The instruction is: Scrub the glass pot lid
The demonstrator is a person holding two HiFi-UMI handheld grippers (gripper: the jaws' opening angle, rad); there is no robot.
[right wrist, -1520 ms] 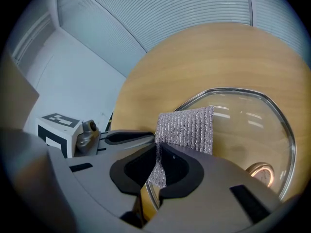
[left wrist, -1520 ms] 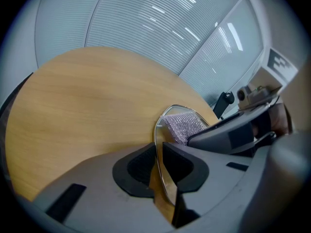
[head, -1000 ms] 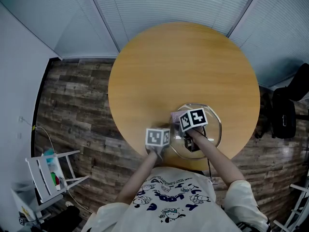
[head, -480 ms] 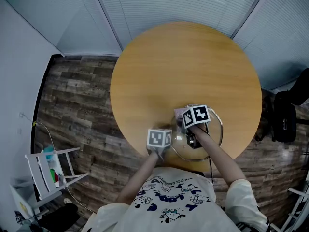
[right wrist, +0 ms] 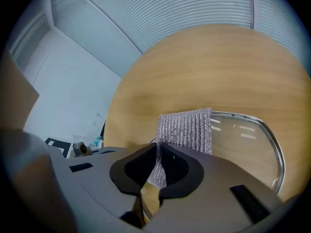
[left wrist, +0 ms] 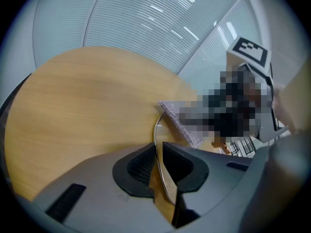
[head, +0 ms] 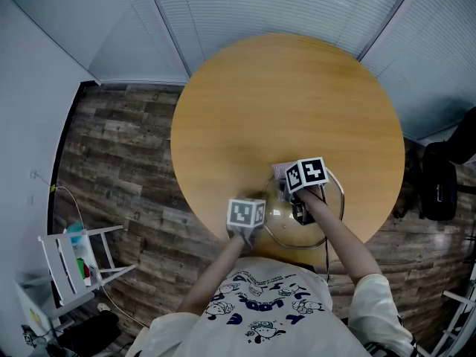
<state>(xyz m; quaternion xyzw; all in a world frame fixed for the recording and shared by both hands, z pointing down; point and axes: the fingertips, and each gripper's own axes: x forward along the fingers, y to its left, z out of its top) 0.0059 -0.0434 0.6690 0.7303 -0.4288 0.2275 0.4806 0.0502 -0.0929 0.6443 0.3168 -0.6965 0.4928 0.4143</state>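
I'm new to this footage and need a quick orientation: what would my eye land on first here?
A big round wooden table fills the head view, with a glass pot lid at its near edge. The left tongs are clamped on the lid's metal rim, while the right tongs pinch a silvery scrubbing cloth that lies across the lid.
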